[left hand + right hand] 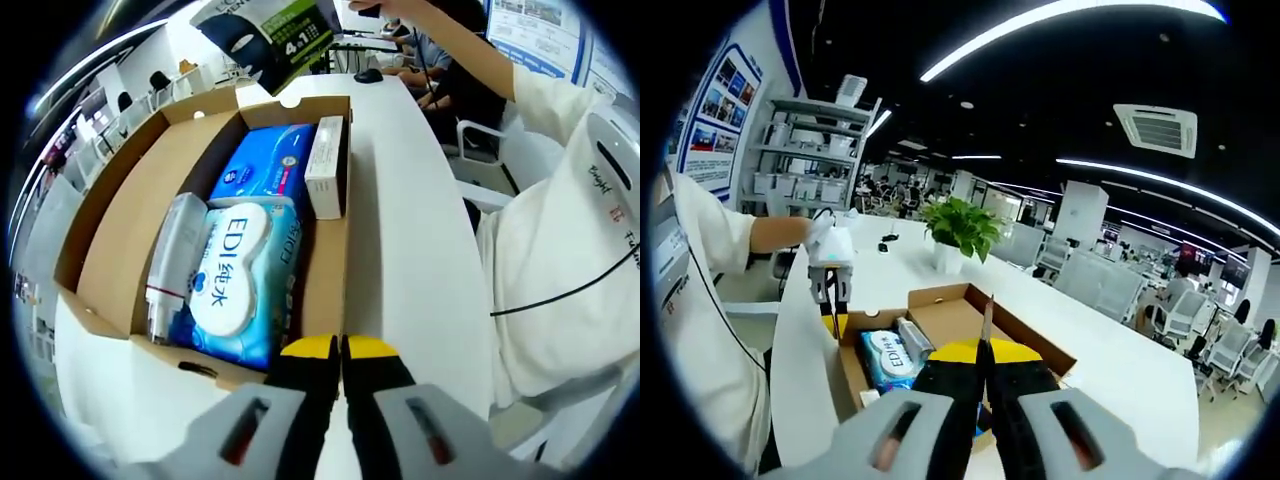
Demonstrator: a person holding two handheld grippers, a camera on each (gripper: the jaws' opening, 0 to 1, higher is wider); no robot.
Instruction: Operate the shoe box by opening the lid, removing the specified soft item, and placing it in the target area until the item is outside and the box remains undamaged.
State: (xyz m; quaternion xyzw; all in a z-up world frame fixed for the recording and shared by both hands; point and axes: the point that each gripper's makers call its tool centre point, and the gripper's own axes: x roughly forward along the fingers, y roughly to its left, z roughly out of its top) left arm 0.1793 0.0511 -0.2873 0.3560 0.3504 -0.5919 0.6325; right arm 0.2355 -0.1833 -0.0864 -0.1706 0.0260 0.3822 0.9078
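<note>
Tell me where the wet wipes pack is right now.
In the left gripper view the wet wipes pack lies inside the open cardboard box, at its near end, beside a silver tube and below a blue packet.

Open brown shoe box point(110, 225) on the white table holds a blue-white wipes pack point(238, 285), lying flat.

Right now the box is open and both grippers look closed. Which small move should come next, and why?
Probably open the left gripper and lower it onto the wet wipes pack. The cardboard box already stands open, the soft pack lies on top near that gripper, and its jaws are shut above the near wall. The right gripper is shut too.
</note>
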